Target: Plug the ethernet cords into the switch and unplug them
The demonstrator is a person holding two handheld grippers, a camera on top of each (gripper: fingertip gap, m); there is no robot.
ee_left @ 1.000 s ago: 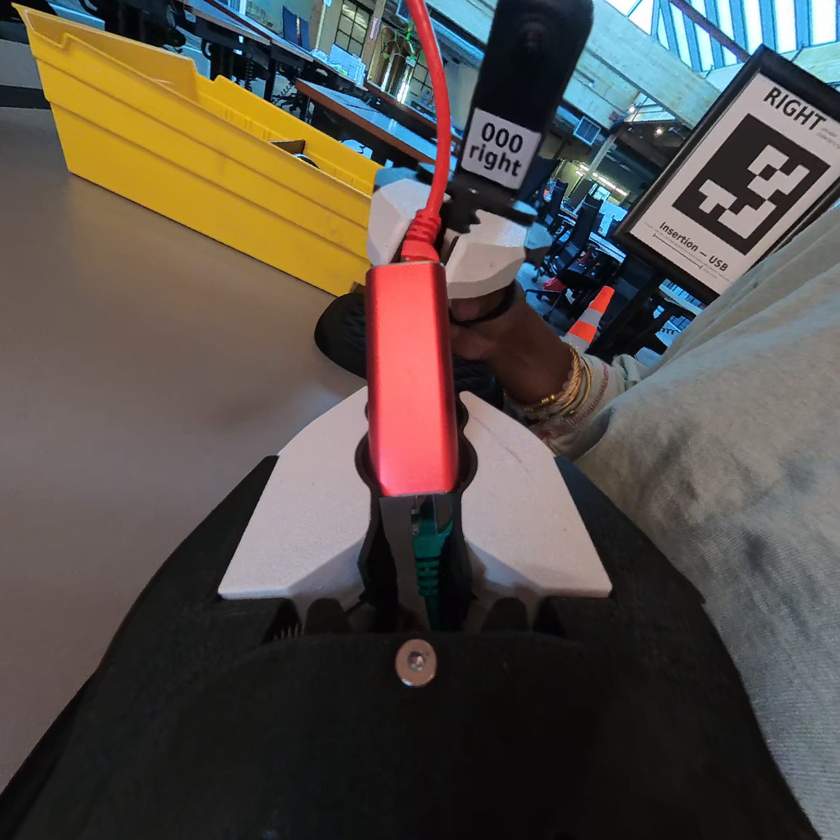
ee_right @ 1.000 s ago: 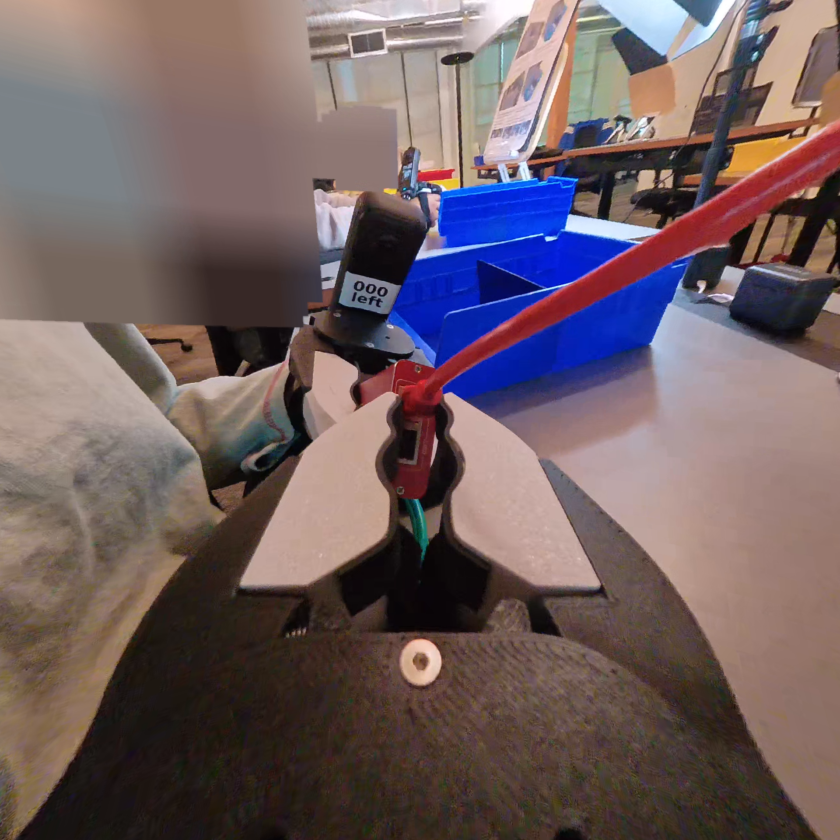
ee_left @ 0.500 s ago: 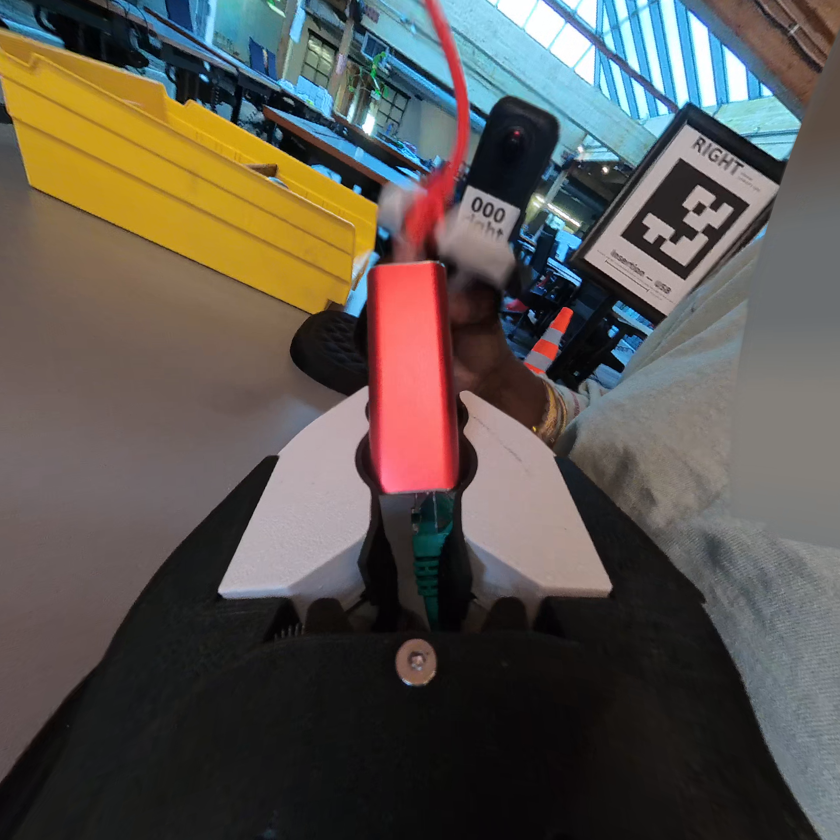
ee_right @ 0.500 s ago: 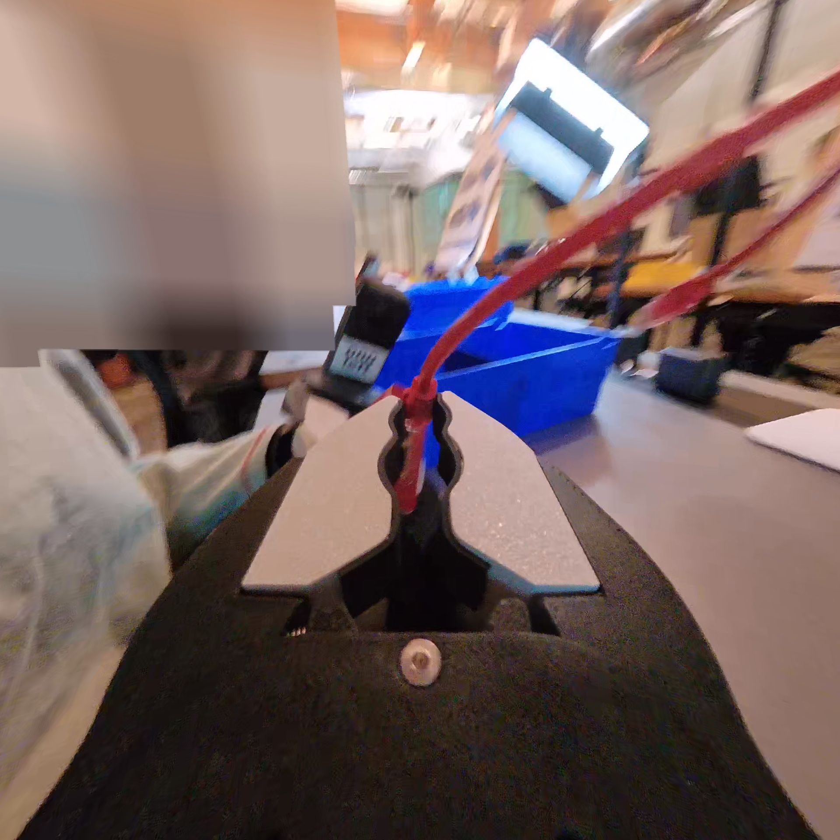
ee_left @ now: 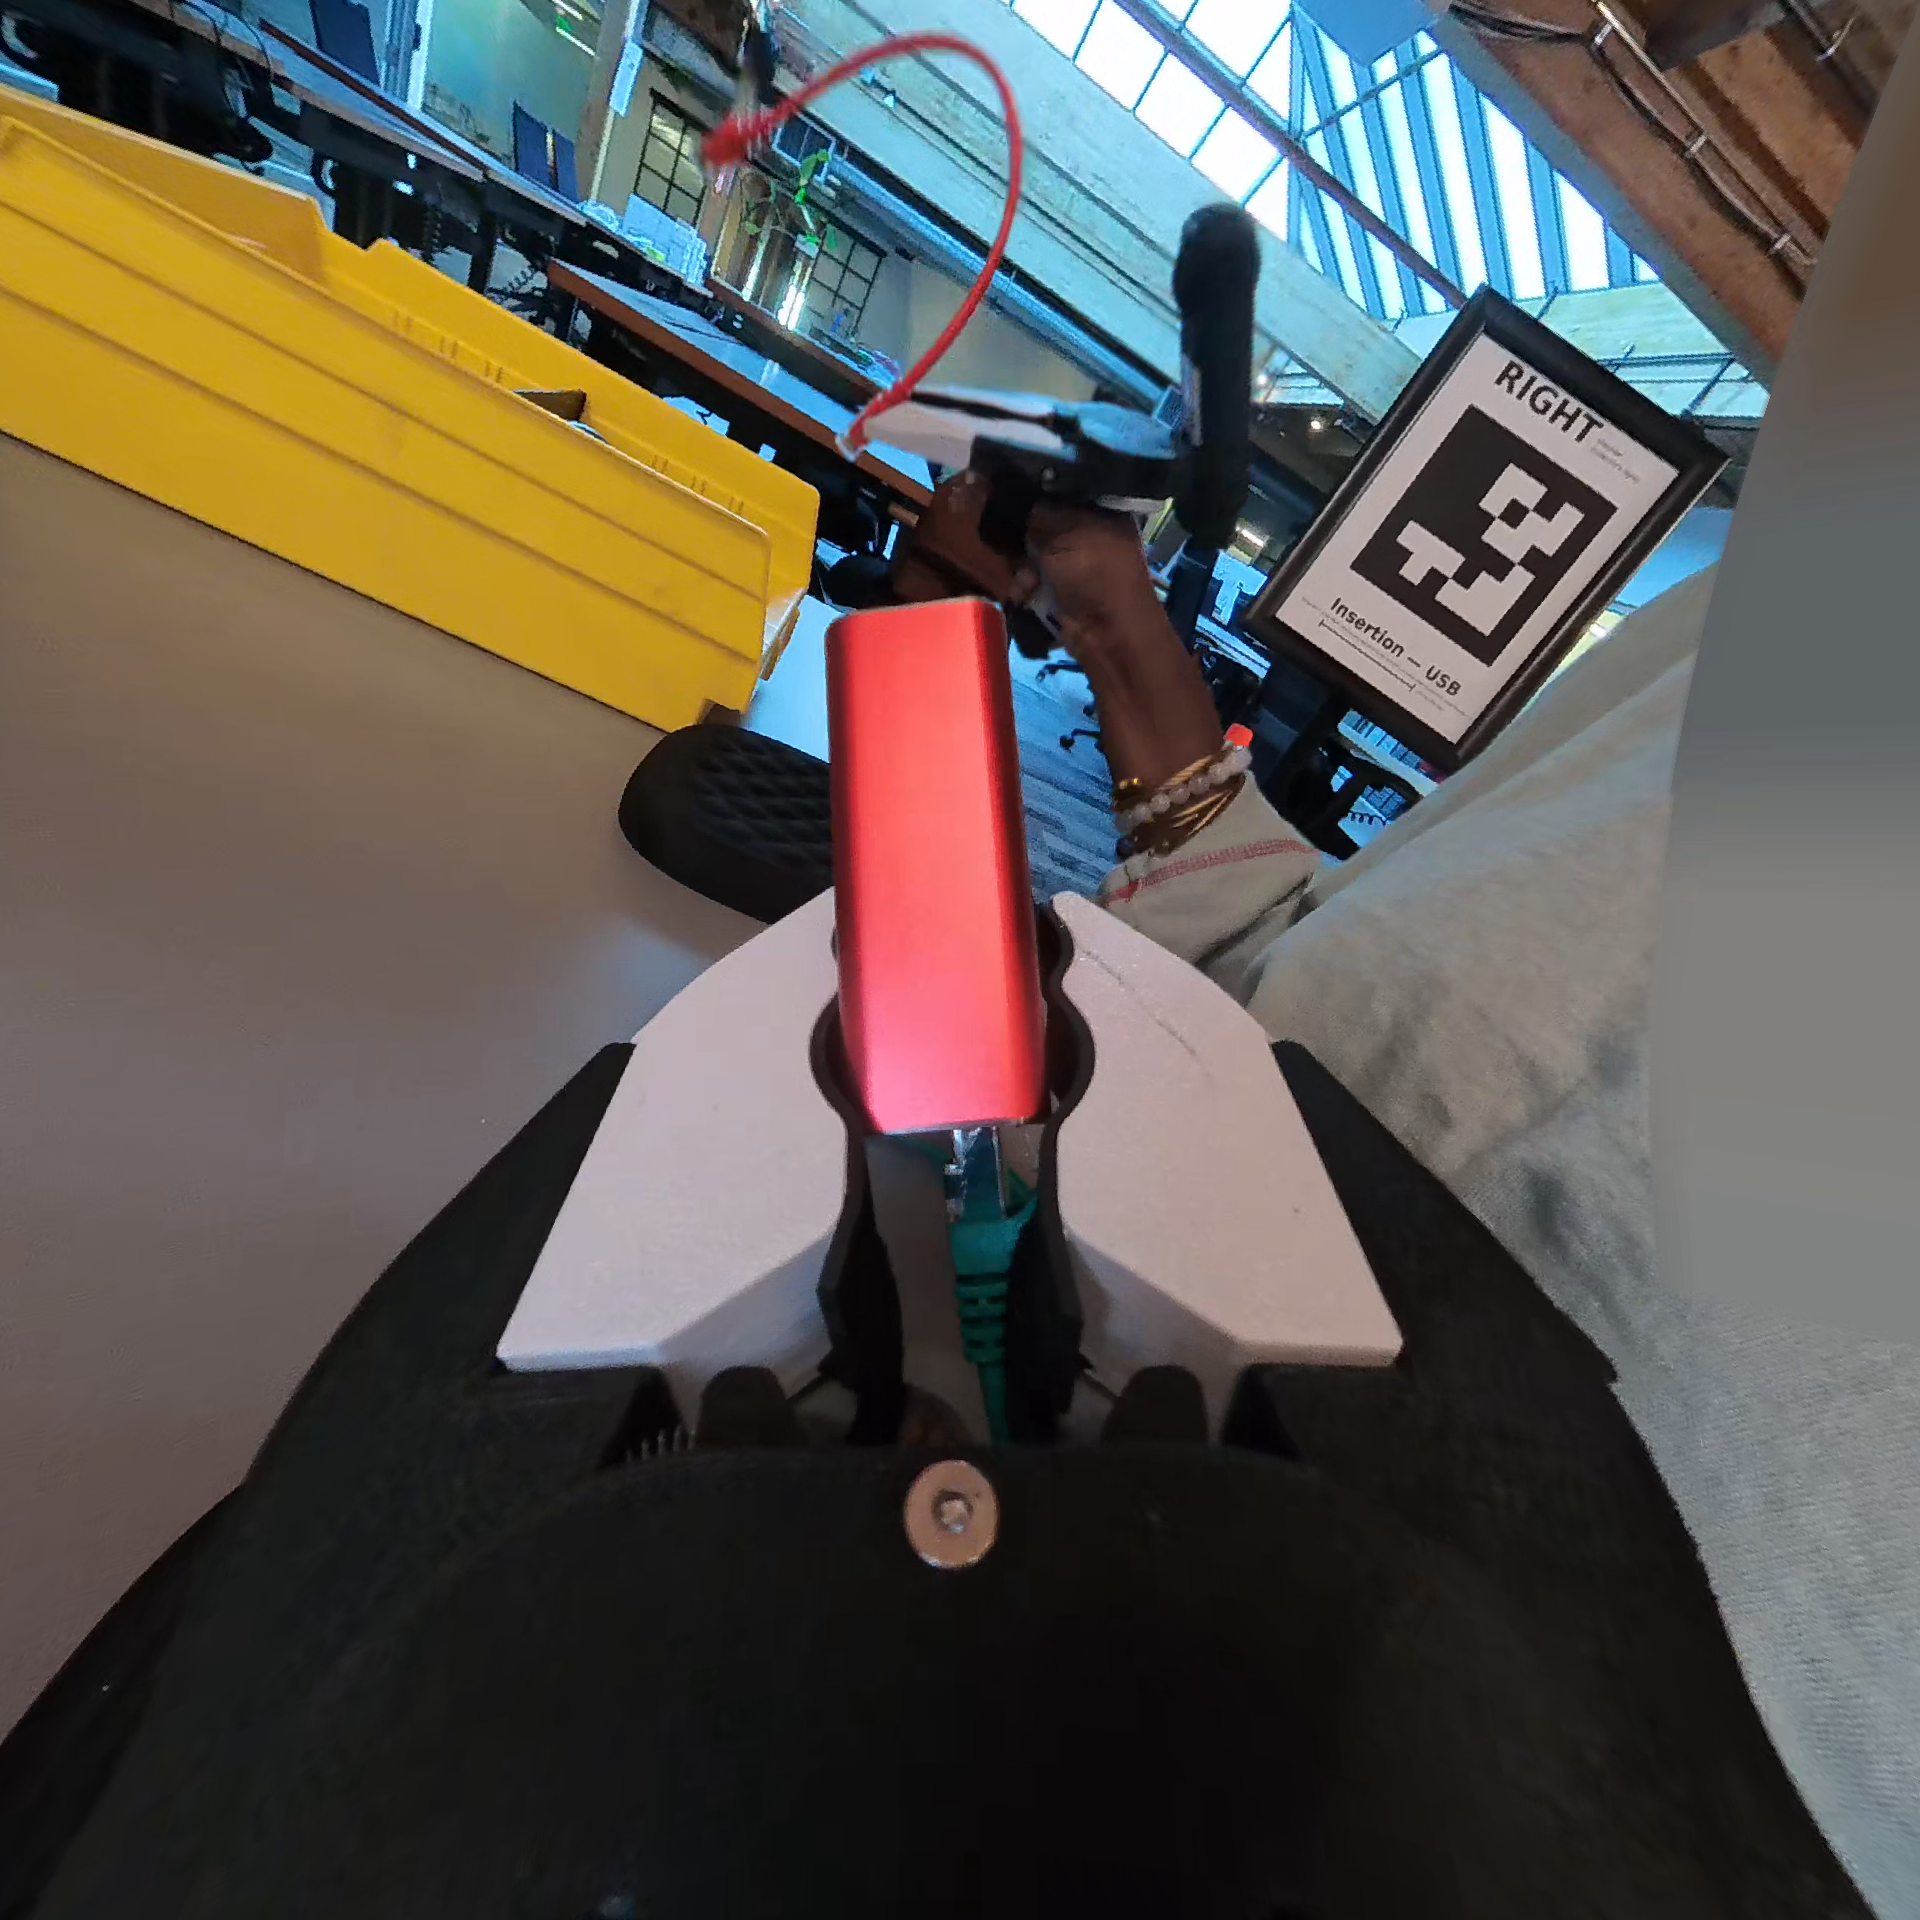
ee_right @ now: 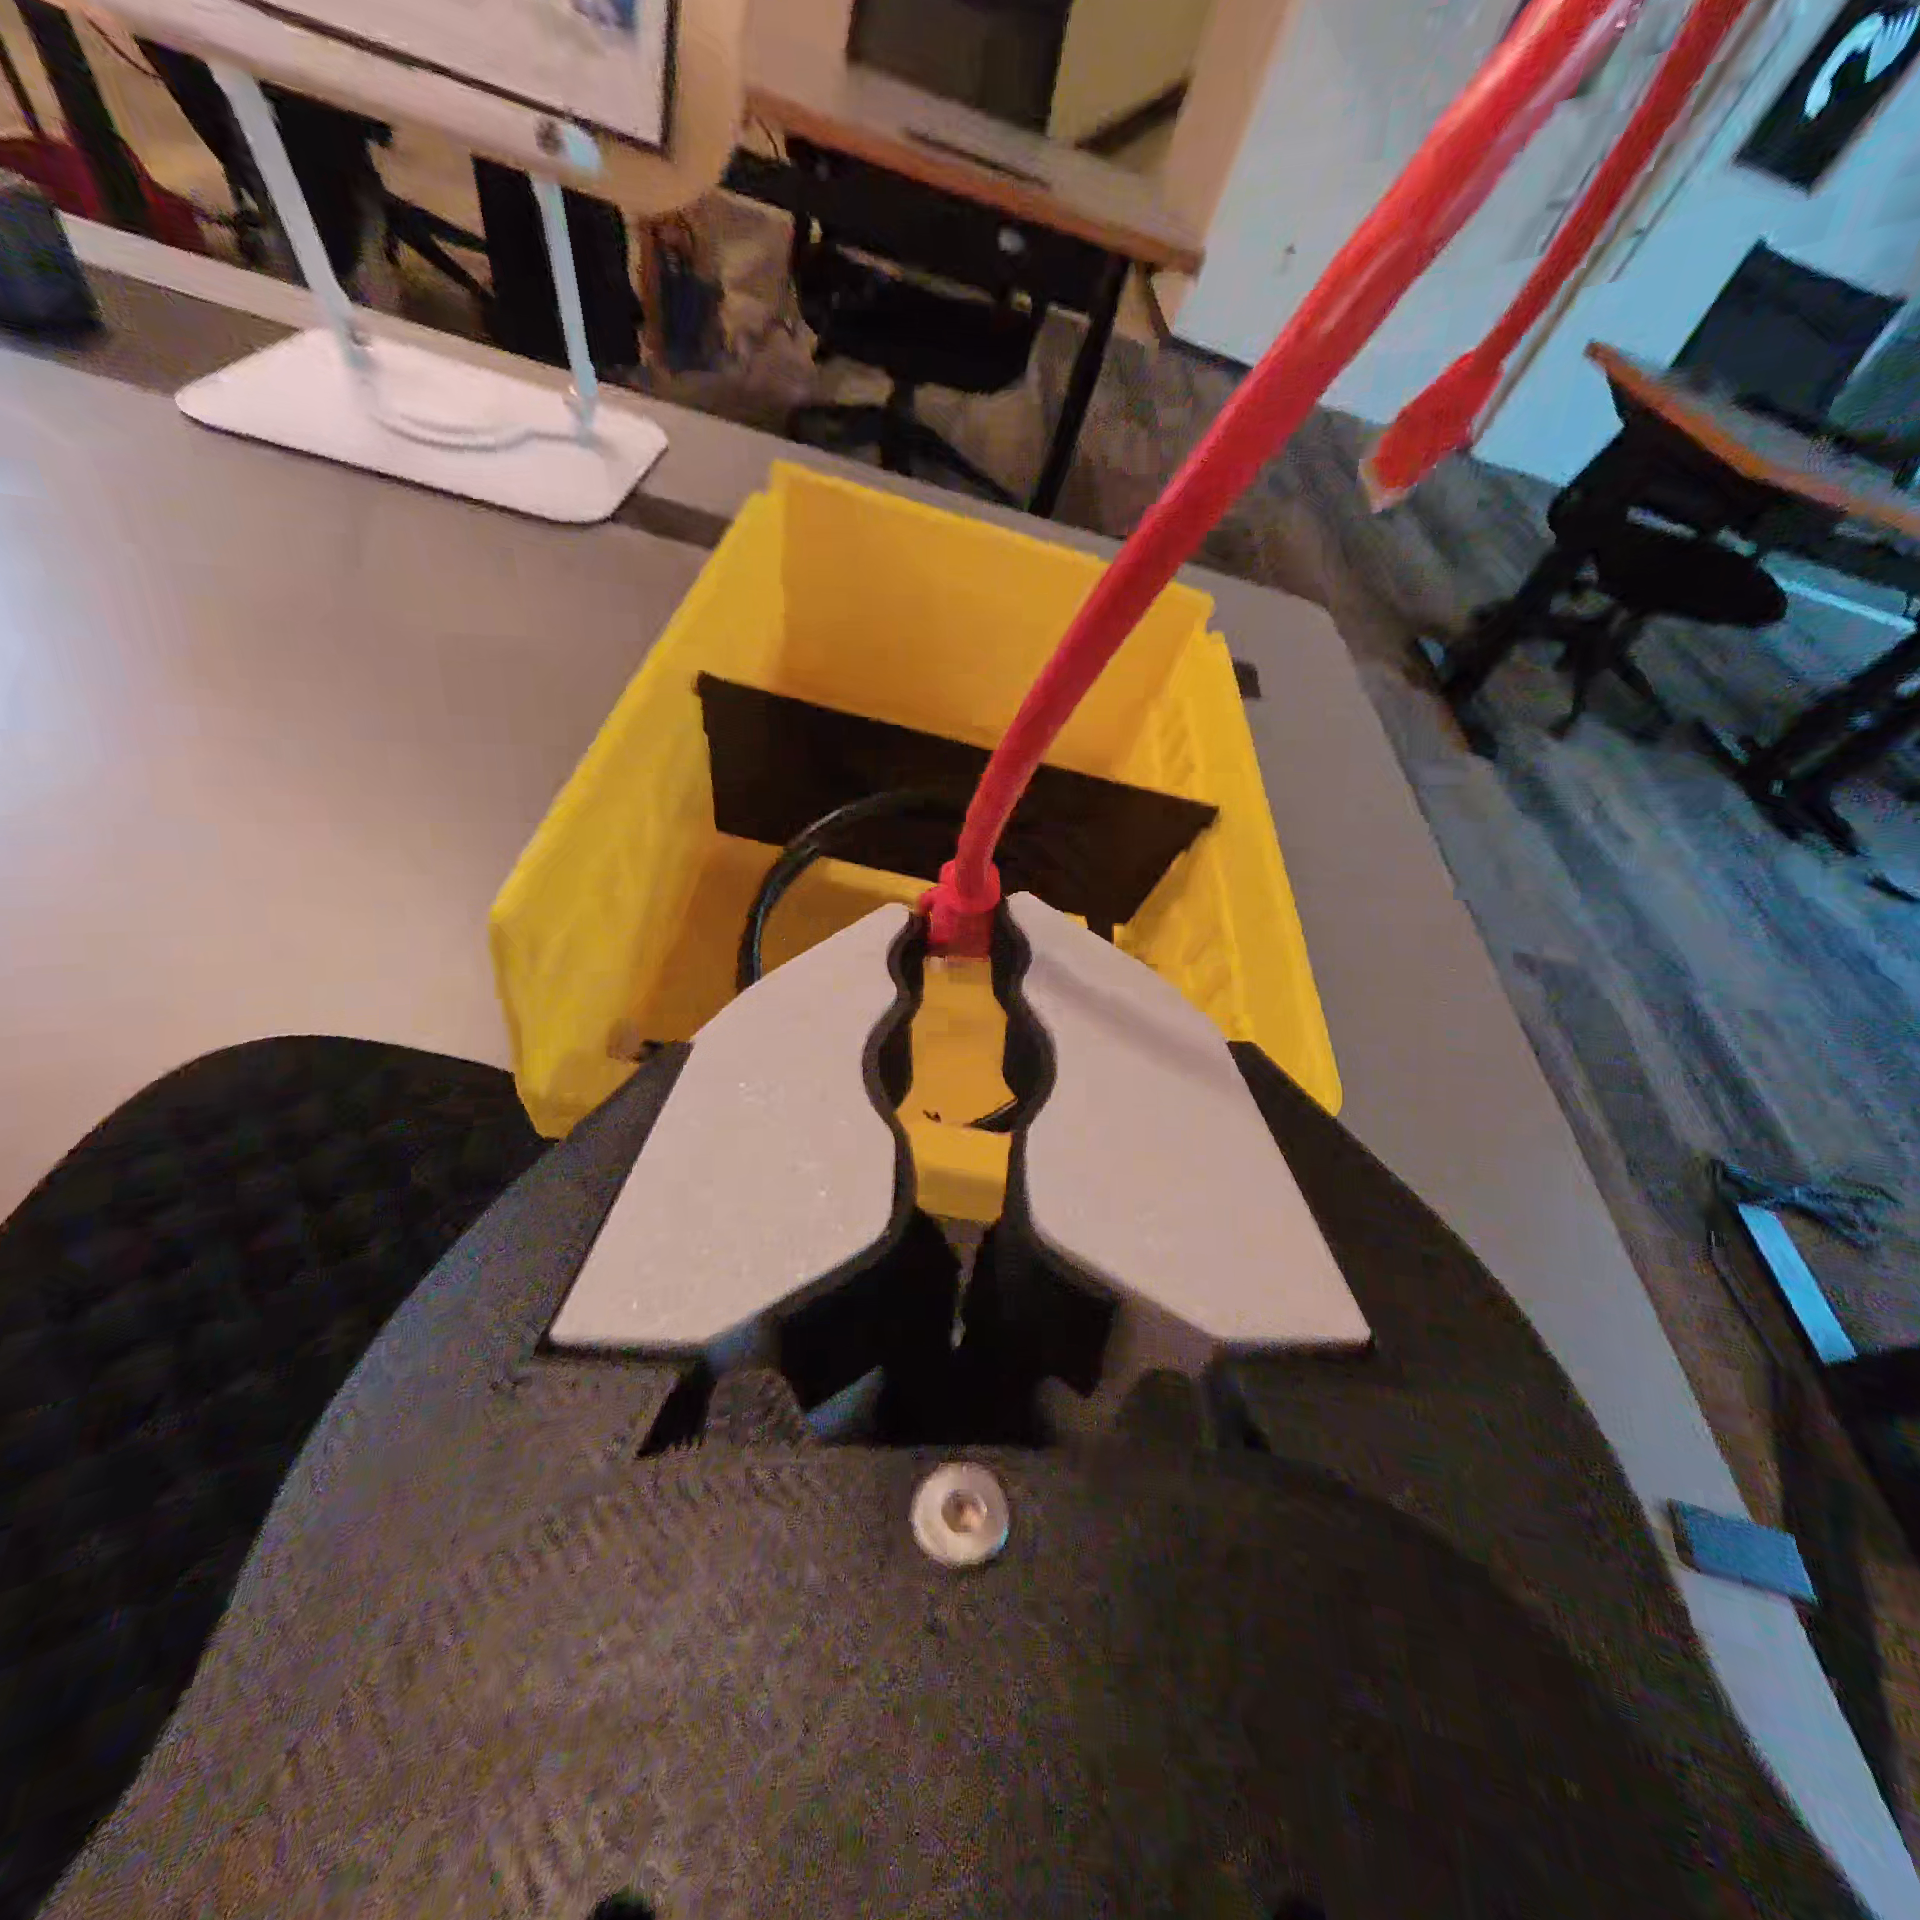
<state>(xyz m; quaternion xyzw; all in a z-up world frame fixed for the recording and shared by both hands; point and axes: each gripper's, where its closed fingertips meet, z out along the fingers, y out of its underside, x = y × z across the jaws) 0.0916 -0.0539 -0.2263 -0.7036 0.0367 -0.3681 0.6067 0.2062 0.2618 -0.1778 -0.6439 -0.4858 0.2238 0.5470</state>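
Note:
My left gripper [ee_left: 948, 935] is shut on the red switch [ee_left: 925, 831], which stands up between its white fingers. A green ethernet cord [ee_left: 982, 1299] is plugged into the switch's near end, down between the fingers. My right gripper [ee_right: 961, 920] is shut on the plug of the red ethernet cord [ee_right: 1143, 520] and holds it over the yellow bin [ee_right: 831, 623]. The cord arcs up and its free plug [ee_right: 1423, 436] hangs at the upper right. In the left wrist view the right gripper [ee_left: 862, 436] is held high, away from the switch, with the red cord [ee_left: 977, 260] looping above it.
The yellow bin [ee_left: 364, 436] sits at the table's corner, with a black divider [ee_right: 935, 769] and a black cable [ee_right: 769, 894] inside. A black pad [ee_left: 727, 821] lies by the bin. A framed marker sign [ee_left: 1475, 540] stands at the right. A white stand base [ee_right: 416, 426] lies at the back. There is about 35 centimetres between the tips of the two grippers.
My right gripper pulled the red cord's plug out of the switch, lifted away and swung over the yellow bin. My left gripper kept hold of the switch.

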